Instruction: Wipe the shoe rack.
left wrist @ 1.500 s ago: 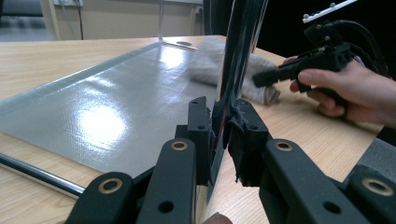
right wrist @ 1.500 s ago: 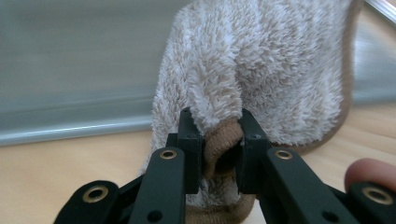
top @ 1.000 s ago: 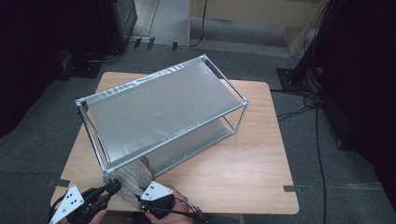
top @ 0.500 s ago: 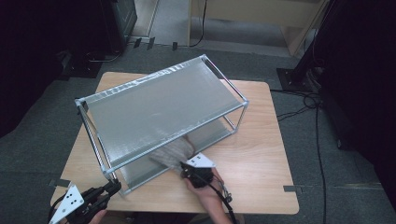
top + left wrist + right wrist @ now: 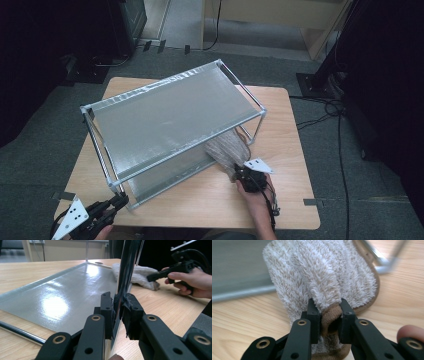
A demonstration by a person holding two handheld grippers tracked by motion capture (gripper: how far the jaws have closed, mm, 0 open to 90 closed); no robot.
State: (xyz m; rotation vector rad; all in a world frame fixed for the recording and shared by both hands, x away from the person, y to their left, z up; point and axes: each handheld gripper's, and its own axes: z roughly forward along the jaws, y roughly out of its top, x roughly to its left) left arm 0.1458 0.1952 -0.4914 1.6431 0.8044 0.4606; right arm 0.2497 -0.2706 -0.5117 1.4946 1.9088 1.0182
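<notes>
A two-tier metal shelf rack (image 5: 170, 117) stands on the wooden table (image 5: 280, 125). My left gripper (image 5: 120, 200) at the near left corner is shut on the rack's upright corner post (image 5: 125, 277); the jaws clamp it in the left gripper view (image 5: 119, 308). My right gripper (image 5: 240, 174) at the rack's near right side is shut on a fluffy beige cloth (image 5: 225, 150). The cloth (image 5: 322, 277) lies partly on the lower shelf (image 5: 62, 295) and partly on the table, with its brown hem pinched between the jaws (image 5: 329, 317). The left gripper view also shows the right gripper (image 5: 175, 270) and cloth (image 5: 140, 275) farther off.
The rack takes up most of the tabletop. Bare wood shows along the near edge (image 5: 210, 200) and the right side. Dark floor, cables (image 5: 325, 115) and furniture legs surround the table.
My right gripper has moved with the cloth from the near left corner rightward along the rack's front to its right end. The left gripper has stayed on the corner post.
</notes>
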